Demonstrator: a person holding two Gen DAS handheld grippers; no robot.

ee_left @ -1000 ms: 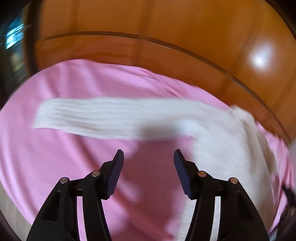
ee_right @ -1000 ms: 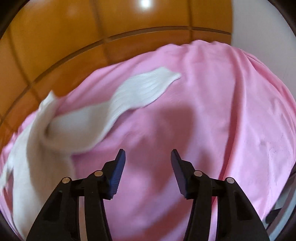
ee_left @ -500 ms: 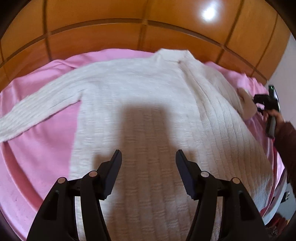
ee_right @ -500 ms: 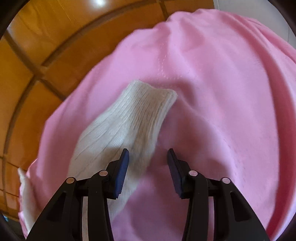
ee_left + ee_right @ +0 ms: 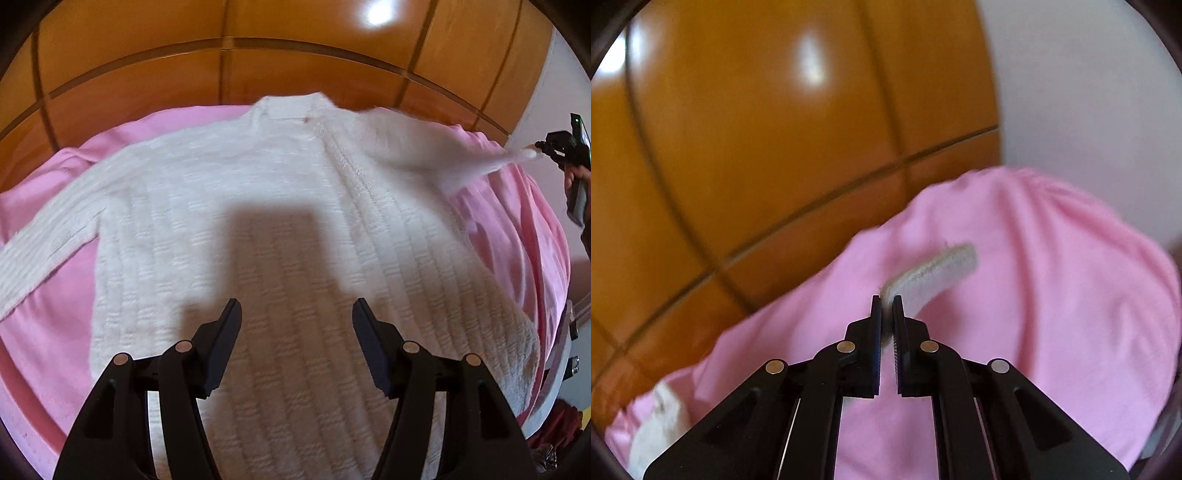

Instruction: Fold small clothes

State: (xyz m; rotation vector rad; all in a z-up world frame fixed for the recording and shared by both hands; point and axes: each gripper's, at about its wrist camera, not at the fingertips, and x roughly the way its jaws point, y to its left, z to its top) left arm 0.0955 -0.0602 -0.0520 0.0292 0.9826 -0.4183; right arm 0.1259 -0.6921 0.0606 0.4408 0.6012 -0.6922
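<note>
A white ribbed knit cardigan (image 5: 280,229) lies flat on a pink sheet (image 5: 48,332), collar toward the far wooden panel. My left gripper (image 5: 295,321) hovers open above its lower body, nothing between the fingers. The cardigan's right sleeve (image 5: 436,158) is lifted and stretched out to the right, blurred. Its cuff (image 5: 934,269) is pinched between the pads of my right gripper (image 5: 886,302), which is shut on it and raised above the sheet (image 5: 1034,314). That right gripper (image 5: 565,147) also shows at the right edge of the left wrist view, held by a hand. The left sleeve (image 5: 40,258) lies spread out to the left.
An orange wooden panelled wall (image 5: 229,66) stands close behind the bed. A white wall (image 5: 1089,92) lies to the right. The bed's right edge (image 5: 561,350) drops off, with dark red cloth (image 5: 557,424) below. More cardigan cloth (image 5: 661,424) shows low left in the right wrist view.
My right gripper closed on the sleeve cuff and lifted it off the sheet. The left gripper swung from the left sleeve over the cardigan's body and stays open.
</note>
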